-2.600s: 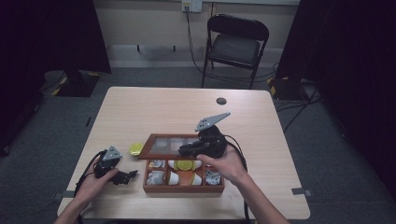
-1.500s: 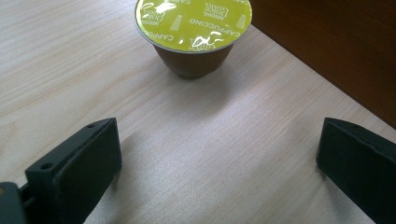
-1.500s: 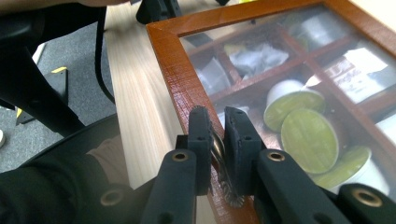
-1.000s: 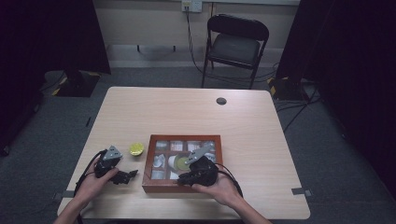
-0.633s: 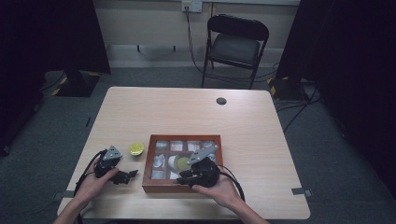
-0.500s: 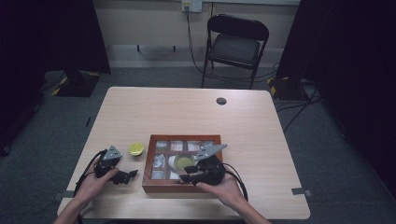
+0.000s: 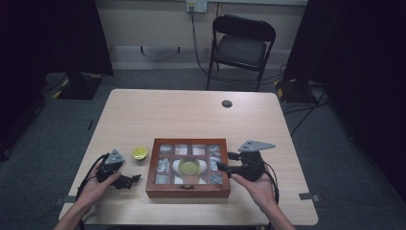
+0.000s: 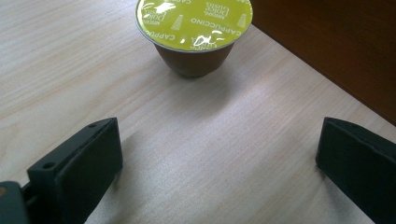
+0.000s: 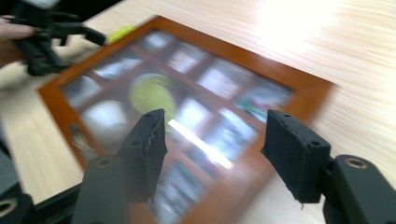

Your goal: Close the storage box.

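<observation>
Both grippers are resting open-jawed beside the closed glass-lidded wooden compartment box point(image 7: 187, 167), the right gripper point(image 7: 225, 161) having just been opening empty at its right edge, the left gripper point(image 7: 135, 181) facing the yellow-lidded coffee capsule point(image 8: 194, 31) on bare light wooden table point(image 7: 182, 115), another capsule lying inside.

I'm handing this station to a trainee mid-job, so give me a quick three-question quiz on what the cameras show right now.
1. True or false: the wooden box has its glass lid shut.
2. Where is the loose coffee capsule? A) inside the box B) on the table left of the box C) between the right gripper's pads
3. What does the right gripper hold?

Key:
1. True; the compartments show through the closed lid, with a yellow-lidded capsule in the middle one.
2. B; it stands ahead of the open left gripper.
3. Nothing; its jaws have just been opening and stand apart at the box's right edge.
</observation>
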Available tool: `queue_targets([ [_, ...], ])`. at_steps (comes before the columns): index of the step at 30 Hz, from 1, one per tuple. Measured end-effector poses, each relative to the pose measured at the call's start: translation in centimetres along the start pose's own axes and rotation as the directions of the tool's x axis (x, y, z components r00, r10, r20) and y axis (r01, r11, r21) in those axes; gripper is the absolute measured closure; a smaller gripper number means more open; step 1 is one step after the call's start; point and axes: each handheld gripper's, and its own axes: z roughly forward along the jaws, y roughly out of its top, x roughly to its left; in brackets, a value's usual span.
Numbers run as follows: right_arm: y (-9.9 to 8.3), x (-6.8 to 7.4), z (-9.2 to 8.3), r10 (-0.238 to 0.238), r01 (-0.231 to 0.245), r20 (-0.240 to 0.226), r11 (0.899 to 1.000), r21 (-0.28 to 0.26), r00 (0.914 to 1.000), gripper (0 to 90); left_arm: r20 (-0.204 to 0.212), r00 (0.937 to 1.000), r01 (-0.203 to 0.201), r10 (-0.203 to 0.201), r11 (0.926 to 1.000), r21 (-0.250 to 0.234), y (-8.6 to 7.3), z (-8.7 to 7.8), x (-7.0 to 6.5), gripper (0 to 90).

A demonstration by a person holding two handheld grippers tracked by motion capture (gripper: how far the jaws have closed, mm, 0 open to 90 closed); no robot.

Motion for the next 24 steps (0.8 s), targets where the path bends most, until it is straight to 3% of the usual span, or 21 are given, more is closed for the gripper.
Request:
queue_targets([
  [4,-0.9,-2.5,-1.2,0.05,-0.051,0.055,0.998,0.03,0.9973,32.7,-0.011,0.9999,0.01,-0.01,0.9999,0.0,0.0,0.0,0.0,0.2],
  [7,-2.0,-4.8,-1.9,0.1,-0.103,0.108,0.994,0.03,0.9891,30.5,-0.034,0.9993,0.016,-0.016,0.9999,0.0,-0.1,-0.1,0.1,0.1],
  [9,-3.0,-6.2,-2.1,0.133,-0.141,0.157,0.989,0.043,0.9786,27.9,-0.034,0.9991,0.025,-0.025,0.9997,-0.003,-0.1,-0.1,0.2,0.1],
  [11,-4.1,-7.5,-2.0,0.164,-0.184,0.219,0.98,0.077,0.9619,25.8,-0.039,0.9989,0.028,-0.028,0.9996,-0.004,-0.1,-0.1,0.2,0.1],
  [14,-5.4,-9.2,-1.9,0.211,-0.239,0.253,0.967,0.088,0.9442,24.8,-0.044,0.9983,0.038,-0.038,0.9993,-0.001,-0.1,-0.1,0.3,0.2],
  [19,-6.6,-10.7,-1.4,0.191,-0.253,0.372,0.959,0.128,0.9084,22.2,-0.047,0.9981,0.039,-0.039,0.9992,-0.003,-0.1,-0.1,0.3,0.1],
  [22,-7.1,-10.6,-0.4,0.14,-0.238,0.428,0.954,0.184,0.893,21.4,-0.047,0.9982,0.039,-0.039,0.9992,-0.003,-0.1,-0.1,0.3,0.2],
  [24,-7.5,-10.3,0.3,0.12,-0.228,0.442,0.953,0.199,0.889,17.0,-0.044,0.9981,0.043,-0.043,0.9991,-0.003,-0.1,-0.1,0.3,0.2],
])
